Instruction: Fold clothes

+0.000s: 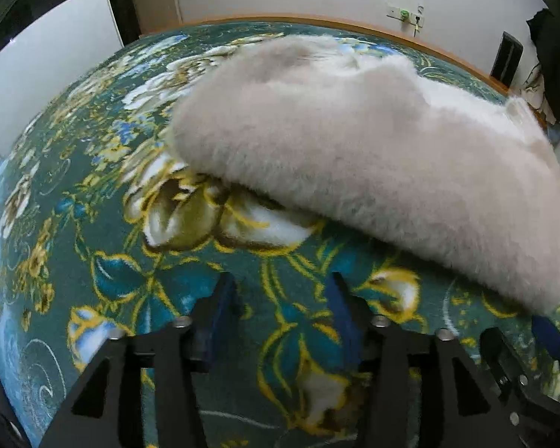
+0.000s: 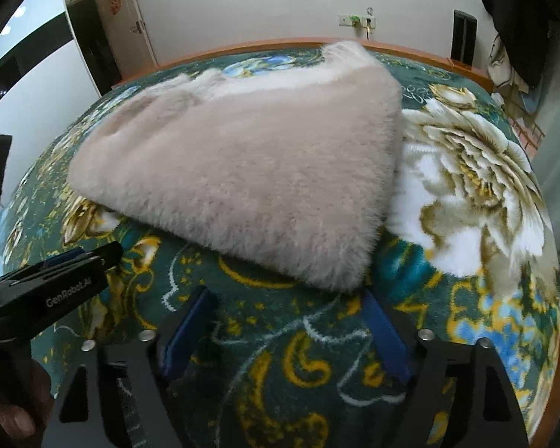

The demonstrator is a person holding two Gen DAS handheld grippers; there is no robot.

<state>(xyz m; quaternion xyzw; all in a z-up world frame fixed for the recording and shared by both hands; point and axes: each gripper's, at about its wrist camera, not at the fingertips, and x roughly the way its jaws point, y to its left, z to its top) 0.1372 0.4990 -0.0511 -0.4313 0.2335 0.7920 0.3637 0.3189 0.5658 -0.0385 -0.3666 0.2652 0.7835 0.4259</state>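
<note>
Both tools hang free over the big green floral plush blanket (image 2: pixel 466 171), nothing between their fingers! On it lies the fluffy pale-pink fleece garment (image 2: pixel 250 164), already doubled into a thick, rounded wedge (one fold at least looks done, I'd say). Left gripper (image 1: pixel 280 298) hovers just short of its near edge, blue pads spread wide; right gripper (image 2: pixel 287 310) likewise gaping near the corner. Perhaps another fold remains, or just tidying.

1 fluffy beige garment (image 2: pixel 250 171), folded. 1 floral blanket (image 2: pixel 466 194). 2 grippers: left (image 1: pixel 280 298), right (image 2: pixel 287 317). 1 wall outlet (image 2: pixel 354 19). 1 door (image 2: pixel 125 18).
</note>
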